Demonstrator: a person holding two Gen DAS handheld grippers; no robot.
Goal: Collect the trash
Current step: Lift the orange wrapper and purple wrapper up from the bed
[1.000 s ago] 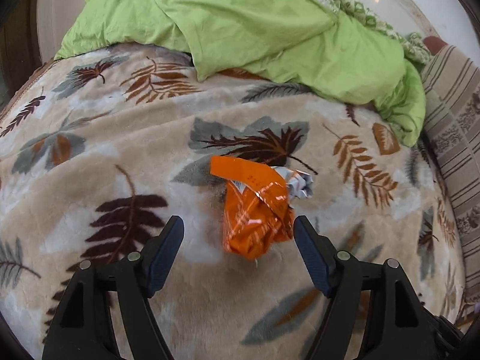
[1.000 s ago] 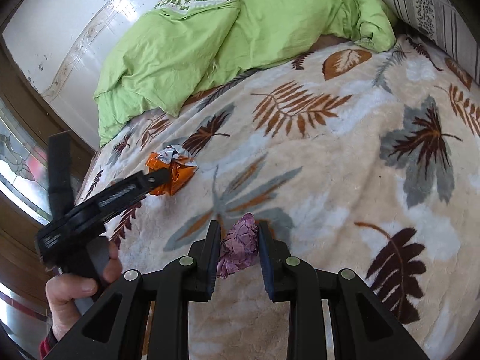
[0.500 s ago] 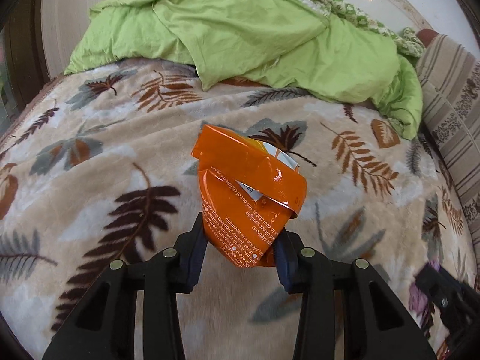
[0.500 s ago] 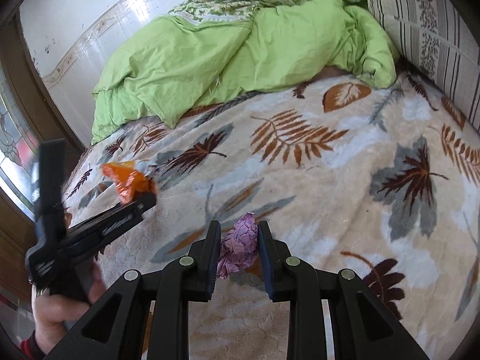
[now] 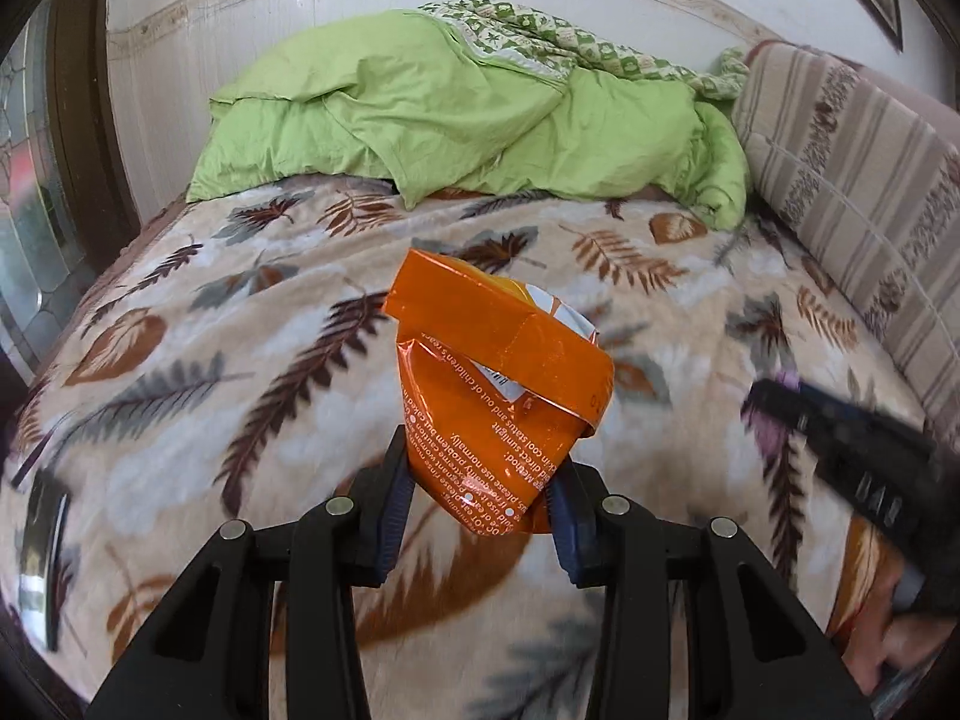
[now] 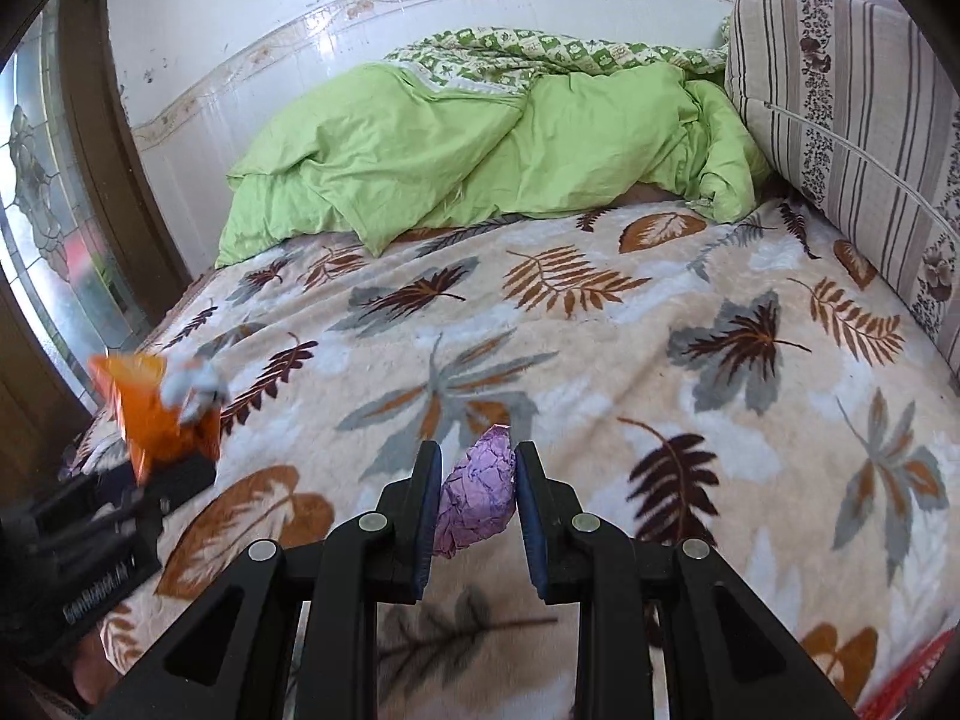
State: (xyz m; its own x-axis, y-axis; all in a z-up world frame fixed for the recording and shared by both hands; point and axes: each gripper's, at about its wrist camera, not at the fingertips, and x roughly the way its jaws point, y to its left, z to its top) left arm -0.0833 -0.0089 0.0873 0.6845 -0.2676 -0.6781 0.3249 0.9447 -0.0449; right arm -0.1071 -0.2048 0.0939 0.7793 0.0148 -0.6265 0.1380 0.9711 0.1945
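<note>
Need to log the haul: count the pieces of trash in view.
2. An orange wrapper is clamped in the left hand-held gripper; a purple crumpled ball is clamped in the right hand-held gripper. The green quilt may hide more.

The right gripper [image 6: 473, 483] holds a crumpled purple wrapper [image 6: 477, 495] between its fingers above the leaf-pattern blanket [image 6: 600, 360]. At the left, the left gripper [image 6: 150, 480] carries an orange wrapper [image 6: 150, 420].

A glossy, creased foil finish is shown by the orange wrapper [image 5: 498, 396]. The purple wad [image 6: 477, 495] looks like crinkled paper or foil. The bed's leaf-print blanket [image 6: 600, 372] appears plush and matt, the green duvet [image 6: 480, 150] smooth cloth, the wall tiles [image 6: 360, 18] shiny.
</note>
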